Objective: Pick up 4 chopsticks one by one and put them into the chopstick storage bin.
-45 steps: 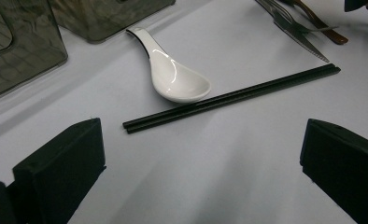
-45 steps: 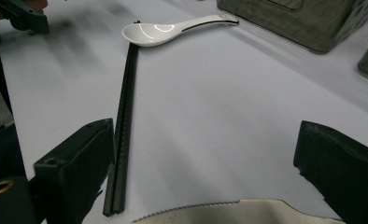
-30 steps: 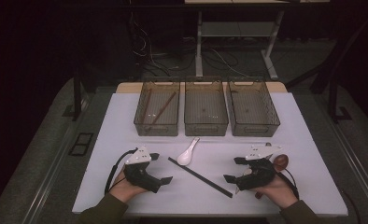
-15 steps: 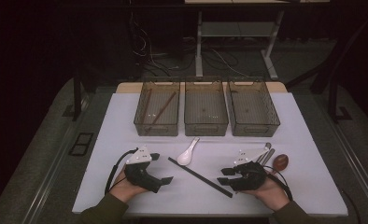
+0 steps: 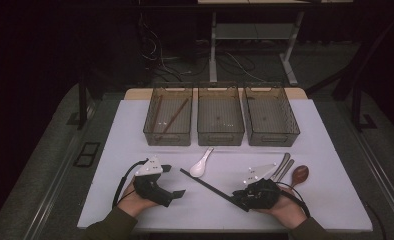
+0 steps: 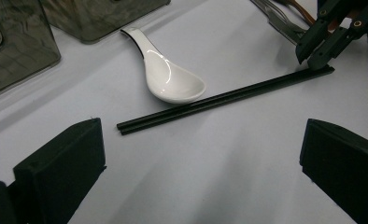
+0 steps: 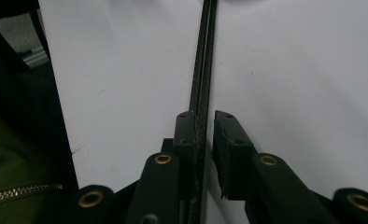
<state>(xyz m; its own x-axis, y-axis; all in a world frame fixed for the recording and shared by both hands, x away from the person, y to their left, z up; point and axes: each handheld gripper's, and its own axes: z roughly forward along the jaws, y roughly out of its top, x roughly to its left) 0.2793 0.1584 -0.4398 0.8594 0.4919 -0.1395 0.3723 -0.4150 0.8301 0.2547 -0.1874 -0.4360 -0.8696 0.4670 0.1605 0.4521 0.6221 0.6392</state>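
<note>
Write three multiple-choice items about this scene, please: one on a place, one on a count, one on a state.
1. Where does the white spoon lie?
A. in a bin
B. on the table beside the black chopsticks
C. in the left tongs

2. How many clear bins stand in the row?
A. two
B. three
C. four

3. How are the left tongs?
A. open, with nothing between them
B. shut on the spoon
C. shut on a fork

B: it rests on the white table.
B: three stand side by side.
A: the jaws stand wide apart over bare table.
</note>
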